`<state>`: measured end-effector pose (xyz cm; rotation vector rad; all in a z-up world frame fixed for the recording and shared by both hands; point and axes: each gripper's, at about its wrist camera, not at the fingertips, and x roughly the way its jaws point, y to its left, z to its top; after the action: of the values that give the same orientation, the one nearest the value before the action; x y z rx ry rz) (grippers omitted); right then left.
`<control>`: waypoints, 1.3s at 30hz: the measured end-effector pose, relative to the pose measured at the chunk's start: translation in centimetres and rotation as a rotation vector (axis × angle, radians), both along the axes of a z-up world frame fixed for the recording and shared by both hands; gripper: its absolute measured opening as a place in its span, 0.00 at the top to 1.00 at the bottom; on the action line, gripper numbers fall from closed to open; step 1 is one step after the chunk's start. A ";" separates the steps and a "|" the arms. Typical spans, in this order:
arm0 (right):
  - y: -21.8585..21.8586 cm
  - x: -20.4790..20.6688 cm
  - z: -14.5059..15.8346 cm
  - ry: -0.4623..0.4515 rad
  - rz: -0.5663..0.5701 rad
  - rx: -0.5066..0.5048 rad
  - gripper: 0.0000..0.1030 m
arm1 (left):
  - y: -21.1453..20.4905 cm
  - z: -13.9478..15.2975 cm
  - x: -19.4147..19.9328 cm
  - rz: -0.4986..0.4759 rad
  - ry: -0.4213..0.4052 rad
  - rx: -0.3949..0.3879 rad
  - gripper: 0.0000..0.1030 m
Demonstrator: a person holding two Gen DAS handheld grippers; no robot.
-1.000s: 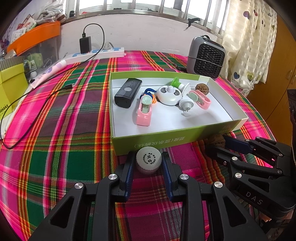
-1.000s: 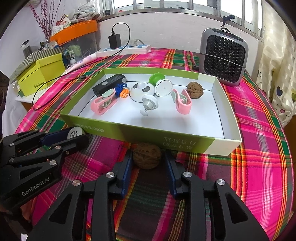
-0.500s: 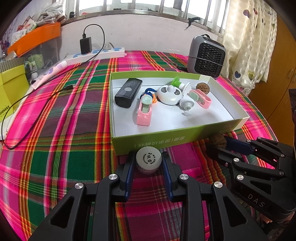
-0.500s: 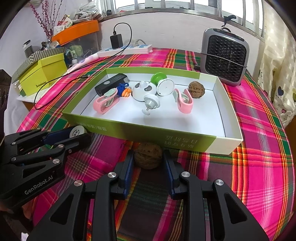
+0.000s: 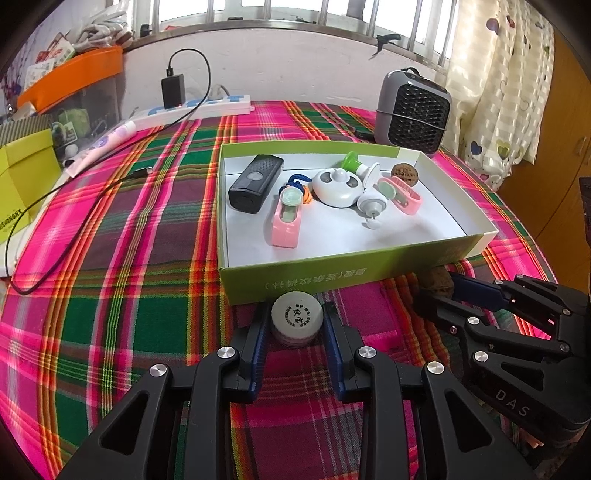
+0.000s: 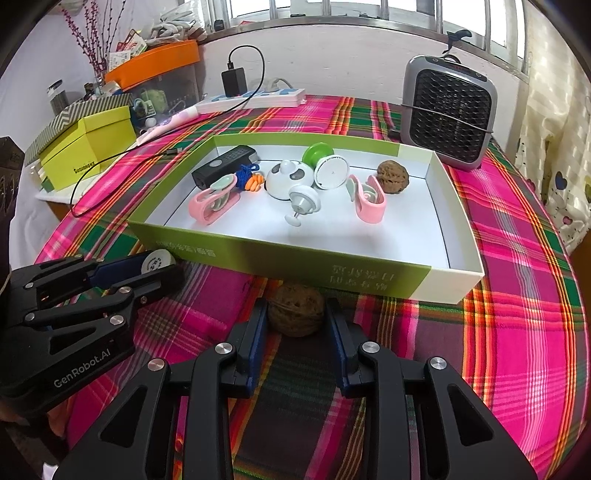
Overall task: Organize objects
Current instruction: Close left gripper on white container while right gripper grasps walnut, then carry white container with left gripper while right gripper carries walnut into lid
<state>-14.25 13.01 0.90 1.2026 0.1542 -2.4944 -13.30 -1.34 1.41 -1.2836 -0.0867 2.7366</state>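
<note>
walnut [image 5: 437,282]: right finger is hiding most of it
box text [image 6: 364,277]: blurring, unreadable beyond the jaws
yellow box [image 5: 22,181]: frame edge is cutting it

Lit brightly by daylight from barred window [image 5: 295,11] behind; panes blown out. Soft shadows under box [image 6: 369,275]. Sharp centre, heavy fisheye bending, dark vignetted corners.

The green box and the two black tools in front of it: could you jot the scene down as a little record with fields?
left tool: closed around a white capped jar, on the cloth
right tool: closed around a walnut, on the cloth
green box: open, just beyond both tools
in the box: second walnut, black device, two pink clips, white and green gadgets
behind the box: grey heater
surface: plaid tablecloth
</note>
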 end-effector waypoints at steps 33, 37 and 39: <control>1.2 2.5 1.6 0.050 -0.006 -0.042 0.69 | 1.3 2.0 2.5 -0.017 0.040 -0.018 0.75; 1.5 2.6 2.2 0.062 -0.008 -0.053 0.69 | 1.5 2.7 2.6 -0.017 0.057 -0.018 0.75; 1.5 2.5 2.5 0.067 -0.010 -0.053 0.69 | 1.6 3.1 2.6 -0.018 0.064 -0.020 0.75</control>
<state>-11.71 14.56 3.38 1.1014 0.0995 -2.5323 -10.68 0.24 4.50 -1.1937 -0.0421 2.7674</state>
